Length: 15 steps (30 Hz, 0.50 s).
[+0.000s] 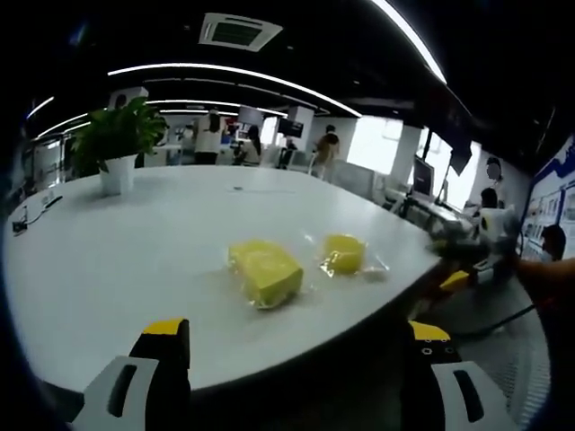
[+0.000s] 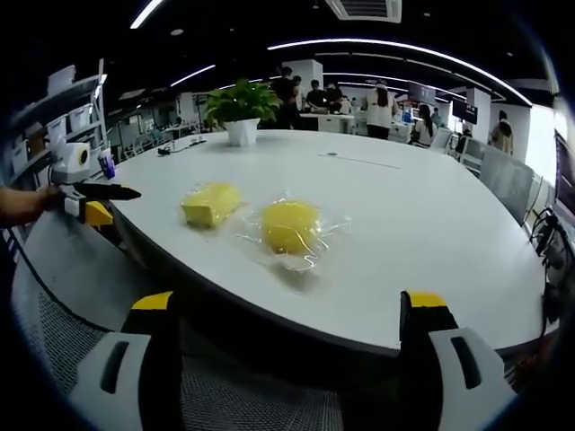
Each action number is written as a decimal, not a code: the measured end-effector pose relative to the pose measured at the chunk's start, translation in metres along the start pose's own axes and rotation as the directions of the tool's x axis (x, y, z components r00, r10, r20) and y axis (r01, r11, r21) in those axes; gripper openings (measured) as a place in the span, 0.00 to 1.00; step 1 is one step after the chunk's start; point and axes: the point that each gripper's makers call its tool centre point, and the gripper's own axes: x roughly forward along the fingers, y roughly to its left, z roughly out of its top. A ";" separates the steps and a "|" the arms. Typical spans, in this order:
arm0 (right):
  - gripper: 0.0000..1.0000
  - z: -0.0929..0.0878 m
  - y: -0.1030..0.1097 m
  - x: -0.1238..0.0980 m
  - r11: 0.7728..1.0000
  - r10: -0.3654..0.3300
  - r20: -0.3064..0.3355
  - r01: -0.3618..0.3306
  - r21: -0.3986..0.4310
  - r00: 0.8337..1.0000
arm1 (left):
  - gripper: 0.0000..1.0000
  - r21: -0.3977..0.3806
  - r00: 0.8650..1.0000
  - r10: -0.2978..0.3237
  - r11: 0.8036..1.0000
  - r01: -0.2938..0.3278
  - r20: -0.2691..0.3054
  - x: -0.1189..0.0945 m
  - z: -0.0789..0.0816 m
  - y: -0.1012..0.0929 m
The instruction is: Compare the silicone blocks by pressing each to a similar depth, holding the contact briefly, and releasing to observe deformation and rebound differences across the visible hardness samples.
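Large white table (image 1: pixel 135 269) spread ahead of both tools, its near edge just beyond the jaw tips in either view. Potted plant (image 1: pixel 119 144) far off toward the back of the tabletop, well clear of the work.

Two yellow silicone samples in clear wrap lying near that front edge, side by side and close together. Rectangular block (image 1: pixel 267 272) ahead of the left gripper (image 1: pixel 296 346) and between its jaw lines; rounder block (image 1: pixel 343 253) just past it to the right. From the right gripper (image 2: pixel 292 314), rounder block (image 2: pixel 289 225) dead ahead, rectangular block (image 2: pixel 211 204) beside it on the left, nearer the other tool. Left gripper (image 2: pixel 90 199) also seen at the left side of the right gripper view, off the table edge.

Both pairs of jaws spread wide, nothing between them, both apart from the samples. No dent or flattening visible on either block. Judged from this: pressing not yet begun, or between presses; approach, press, hold and release seemingly left for each sample.
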 end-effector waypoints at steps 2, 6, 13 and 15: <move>0.96 0.000 0.000 0.000 1.000 0.001 0.001 -0.001 0.005 1.000 | 0.99 0.040 1.000 0.026 0.999 -0.026 0.007 -0.001 0.003 0.003; 0.96 0.001 -0.001 0.000 1.000 0.000 0.010 0.000 0.005 1.000 | 0.99 0.037 0.999 0.040 0.999 -0.040 0.009 -0.002 0.004 0.004; 0.96 0.002 -0.001 -0.001 1.000 -0.003 0.015 0.003 -0.001 1.000 | 0.89 0.032 1.000 0.004 0.999 -0.005 0.008 -0.005 0.005 -0.005; 0.96 0.002 -0.002 -0.001 1.000 -0.006 0.018 0.006 0.002 1.000 | 0.86 0.046 1.000 -0.001 0.999 0.000 0.007 -0.005 0.005 -0.006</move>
